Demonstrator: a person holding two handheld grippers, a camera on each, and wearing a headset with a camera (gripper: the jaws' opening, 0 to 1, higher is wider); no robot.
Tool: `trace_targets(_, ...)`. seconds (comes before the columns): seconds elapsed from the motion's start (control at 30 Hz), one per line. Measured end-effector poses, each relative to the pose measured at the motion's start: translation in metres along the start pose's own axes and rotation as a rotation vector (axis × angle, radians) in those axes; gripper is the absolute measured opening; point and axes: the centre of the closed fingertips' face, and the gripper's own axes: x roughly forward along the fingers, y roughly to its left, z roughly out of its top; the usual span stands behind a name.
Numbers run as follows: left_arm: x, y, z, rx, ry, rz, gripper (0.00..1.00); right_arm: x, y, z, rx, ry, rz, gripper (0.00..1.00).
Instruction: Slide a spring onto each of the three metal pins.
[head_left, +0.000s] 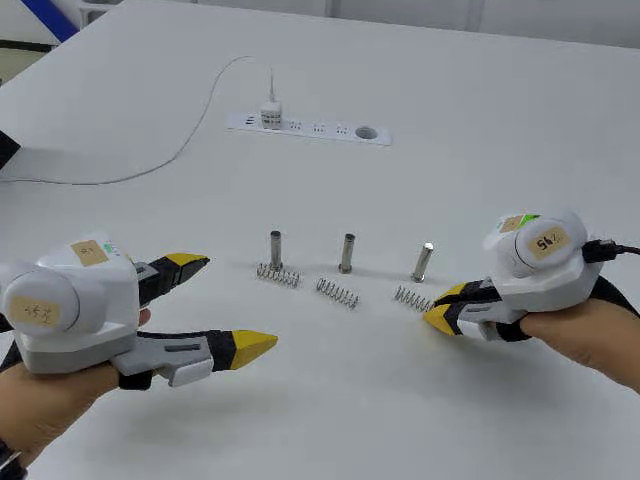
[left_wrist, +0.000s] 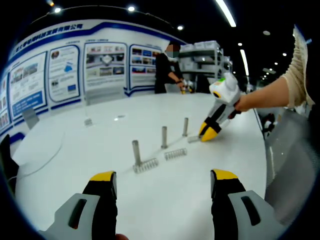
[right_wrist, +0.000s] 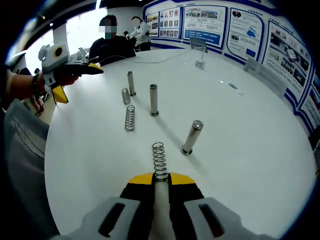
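Three metal pins stand in a row on the white table: left pin, middle pin, right pin. A spring lies in front of each: left spring, middle spring, right spring. My right gripper is low on the table, and in the right gripper view its jaws stand shut on the near end of the right spring, beside the tilted right pin. My left gripper hovers open at the lower left, short of the left pin, holding nothing.
A white power strip with a plugged adapter and a cable lies at the back of the table. People stand beyond the table's far edge. Bare tabletop lies around the pins.
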Motion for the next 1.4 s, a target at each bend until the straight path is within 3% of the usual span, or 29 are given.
trace_targets(0.3, 0.003, -0.009, 0.002, 0.007, -0.002, -0.028, 0.75, -0.008, 0.003, 0.009, -0.019, -0.01, 0.006, 0.11)
trace_targets(0.57, 0.013, -0.028, 0.005, 0.042, -0.001, -0.092, 0.67, -0.015, 0.012, 0.017, -0.061, -0.009, 0.026, 0.11)
trace_targets(1.07, 0.033, -0.048, 0.017, 0.084, -0.007, -0.161, 0.63, -0.02, 0.04, 0.035, -0.142, -0.004, 0.107, 0.11)
trace_targets(1.4, 0.048, -0.065, 0.016, 0.117, 0.01, -0.226, 0.6, -0.021, 0.057, 0.042, -0.191, 0.002, 0.155, 0.11)
